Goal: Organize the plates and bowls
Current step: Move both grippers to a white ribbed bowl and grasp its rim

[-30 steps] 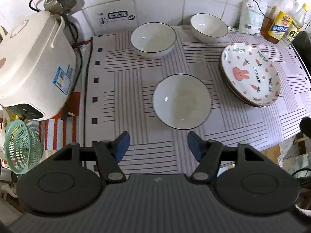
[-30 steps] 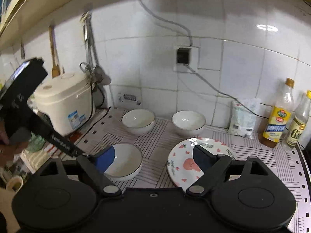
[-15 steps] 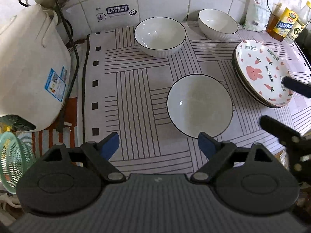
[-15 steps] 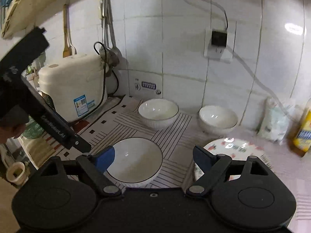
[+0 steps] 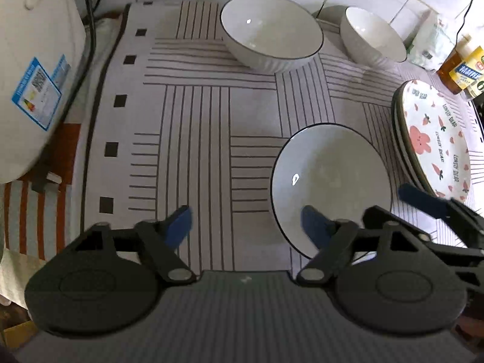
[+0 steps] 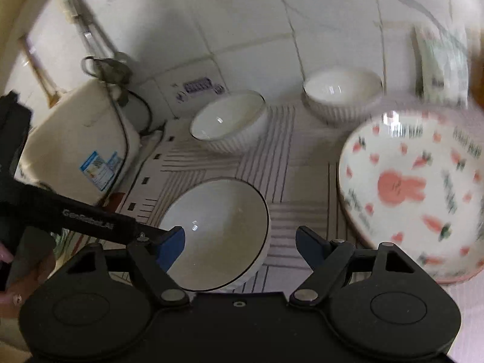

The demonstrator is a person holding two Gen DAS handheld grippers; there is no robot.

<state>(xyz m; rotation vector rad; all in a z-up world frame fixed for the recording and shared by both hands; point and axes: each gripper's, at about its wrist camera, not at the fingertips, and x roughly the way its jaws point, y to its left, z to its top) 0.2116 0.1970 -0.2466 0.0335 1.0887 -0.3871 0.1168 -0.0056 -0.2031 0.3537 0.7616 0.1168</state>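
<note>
Three white bowls stand on a striped mat. The near bowl (image 5: 329,181) (image 6: 217,230) lies just ahead of both grippers. Two more bowls stand at the back: the middle one (image 5: 272,30) (image 6: 230,121) and the right one (image 5: 372,36) (image 6: 341,93). A stack of rabbit-print plates (image 5: 435,139) (image 6: 411,187) sits at the right. My left gripper (image 5: 246,227) is open and empty, its right finger over the near bowl's front rim. My right gripper (image 6: 240,243) is open and empty, its jaws straddling the near bowl's right rim.
A white rice cooker (image 5: 33,72) (image 6: 75,145) stands at the left with its cord. Oil bottles (image 5: 462,69) and a bag (image 5: 429,42) stand at the back right by the tiled wall. The mat's (image 5: 196,121) left half is bare.
Both grippers have moved lower and closer to the near bowl. The right gripper has swung left and down, and one of its fingers now shows at the right in the left wrist view.
</note>
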